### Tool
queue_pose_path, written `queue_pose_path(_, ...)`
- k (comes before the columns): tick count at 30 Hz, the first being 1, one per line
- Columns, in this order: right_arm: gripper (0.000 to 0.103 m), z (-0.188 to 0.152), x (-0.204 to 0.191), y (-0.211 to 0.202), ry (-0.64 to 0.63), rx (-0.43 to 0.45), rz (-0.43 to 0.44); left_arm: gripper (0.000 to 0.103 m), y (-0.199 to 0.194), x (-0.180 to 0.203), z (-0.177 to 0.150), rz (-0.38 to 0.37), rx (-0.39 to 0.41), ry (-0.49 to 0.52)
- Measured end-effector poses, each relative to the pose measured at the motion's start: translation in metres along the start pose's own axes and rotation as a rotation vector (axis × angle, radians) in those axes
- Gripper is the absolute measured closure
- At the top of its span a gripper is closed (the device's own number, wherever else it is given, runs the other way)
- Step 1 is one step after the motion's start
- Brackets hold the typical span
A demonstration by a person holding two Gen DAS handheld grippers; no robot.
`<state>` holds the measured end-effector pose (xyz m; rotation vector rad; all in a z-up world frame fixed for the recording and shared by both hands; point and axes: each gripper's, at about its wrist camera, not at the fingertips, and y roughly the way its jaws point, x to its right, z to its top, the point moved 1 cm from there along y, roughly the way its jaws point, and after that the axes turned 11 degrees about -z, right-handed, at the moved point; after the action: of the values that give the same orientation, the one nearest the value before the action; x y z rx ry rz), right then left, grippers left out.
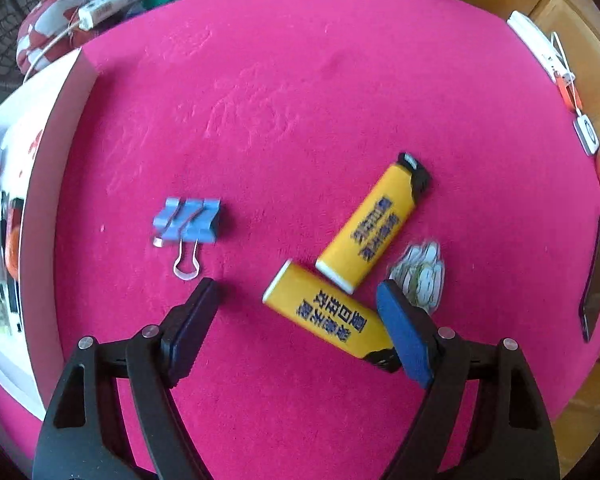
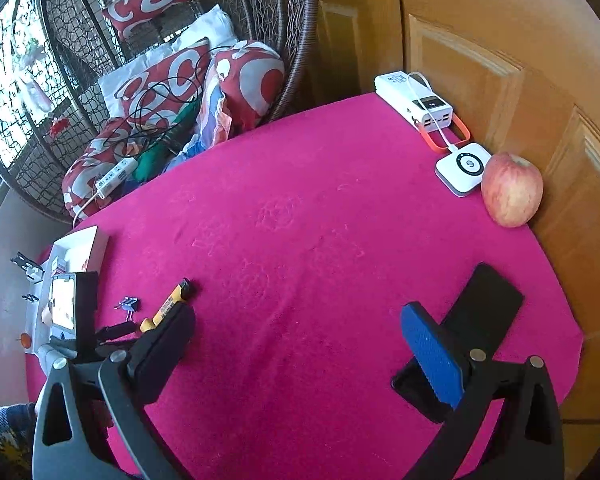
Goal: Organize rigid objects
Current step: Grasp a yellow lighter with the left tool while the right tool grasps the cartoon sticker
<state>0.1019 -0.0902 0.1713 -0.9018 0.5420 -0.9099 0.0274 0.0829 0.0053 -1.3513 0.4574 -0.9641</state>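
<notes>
The left claw [image 1: 296,300] points down at the pink desk [image 1: 300,80] with its jaws wide apart and nothing gripped. The near lighter [image 1: 324,312] lies between the jaws, and its black end touches the blue pad. The far lighter [image 1: 376,220] lies just behind it, the two white ends close together. A blue clip [image 1: 188,224] lies to the left, well apart from the lighters. A small white thing [image 1: 420,272] beside the lighters is too blurry to tell. A white box [image 1: 40,184] sits at the desk's left edge.

The right claw [image 2: 296,336] is wide apart too, holding nothing. A black phone [image 2: 484,300] lies under its blue pad. An apple [image 2: 512,190] sits by the wooden door.
</notes>
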Motion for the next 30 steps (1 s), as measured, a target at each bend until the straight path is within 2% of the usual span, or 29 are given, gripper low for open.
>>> queue_pose_path(4, 0.0, 0.003, -0.007, 0.001, -0.009, 0.007, 0.019, 0.021, -0.005, -0.01, -0.022, 0.018, -0.005, 0.027)
queue_pose_path(6, 0.0, 0.004, -0.012, 0.002, -0.019, 0.009, 0.03, 0.022, -0.007, -0.022, -0.032, 0.016, -0.009, 0.002)
queue_pose_path(9, 0.0, 0.006, -0.024, 0.005, -0.044, 0.007, 0.054, 0.034, -0.014, -0.038, -0.04, -0.011, 0.014, -0.031)
queue_pose_path(11, 0.0, 0.008, -0.031, 0.006, -0.063, 0.007, 0.068, 0.034, -0.016, -0.045, -0.042, -0.029, 0.022, -0.035)
queue_pose_path(14, 0.0, 0.008, -0.041, 0.008, -0.102, 0.004, 0.081, 0.043, -0.025, -0.059, -0.056, -0.025, 0.032, 0.023)
queue_pose_path(16, 0.0, 0.008, -0.048, 0.009, -0.125, 0.002, 0.09, 0.046, -0.022, -0.05, -0.057, -0.008, 0.038, 0.078)
queue_pose_path(18, 0.0, 0.006, -0.054, 0.012, -0.151, 0.003, 0.099, 0.054, -0.021, -0.047, -0.062, 0.0, 0.04, 0.125)
queue_pose_path(21, 0.0, -0.002, -0.072, 0.024, -0.217, -0.032, 0.146, 0.065, -0.015, -0.033, -0.055, -0.005, 0.035, 0.16)
queue_pose_path(25, 0.0, -0.021, -0.114, 0.053, -0.368, -0.108, 0.123, 0.066, -0.017, -0.038, -0.045, -0.022, 0.022, 0.171)
queue_pose_path(28, 0.0, -0.033, -0.141, 0.078, -0.411, -0.149, 0.088, 0.066, -0.013, -0.047, -0.034, -0.029, 0.012, 0.19)
queue_pose_path(30, 0.001, -0.04, -0.155, 0.092, -0.426, -0.187, 0.094, 0.066, -0.017, -0.058, -0.024, -0.039, 0.009, 0.202)
